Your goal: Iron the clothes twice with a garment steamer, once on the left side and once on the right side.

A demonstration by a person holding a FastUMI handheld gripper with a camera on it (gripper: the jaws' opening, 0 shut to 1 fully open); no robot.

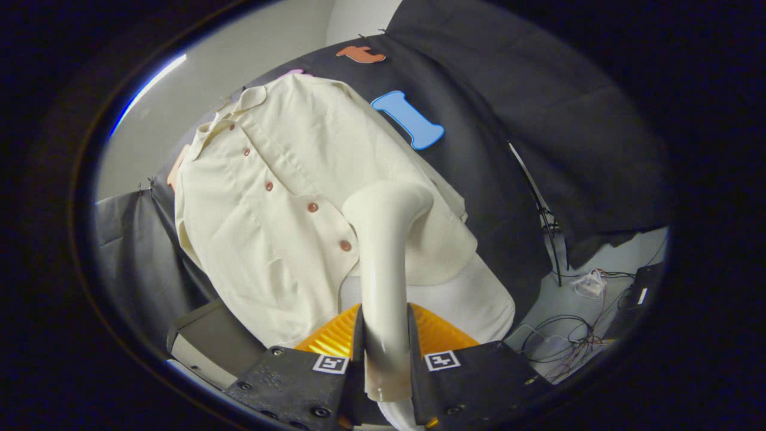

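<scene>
While the gripper [386, 353] points at the hanging garment, its jaws are clamped narrow on the handle of the garment steamer [383, 263], one finger pressing each side of the cream stem. Steamer handle runs up from between the fingers and bends at the top into the head, which sits just ahead of the jaws and against the lower front of the shirt [281, 197], beside the button placket (contact looks likely, can't confirm from this angle). Head is just next to the lowest of the brown buttons [345, 245].

Shirt is cream, collared, short-sleeved, hanging tilted in this view against the booth's black cloth wall [508, 120]. Its hem falls beyond the fingers, to both sides of the steamer stem. A paler white panel [473, 299] shows under the hem, just beyond the fingers.

An orange ribbed part [335, 341] sits right behind the fingers, either side of the stem. Dark grey box [209, 335] lies below the shirt, beside the gripper. Loose cables [562, 341] and a small white adapter [589, 284] lie on the pale floor, well apart from the shirt.
</scene>
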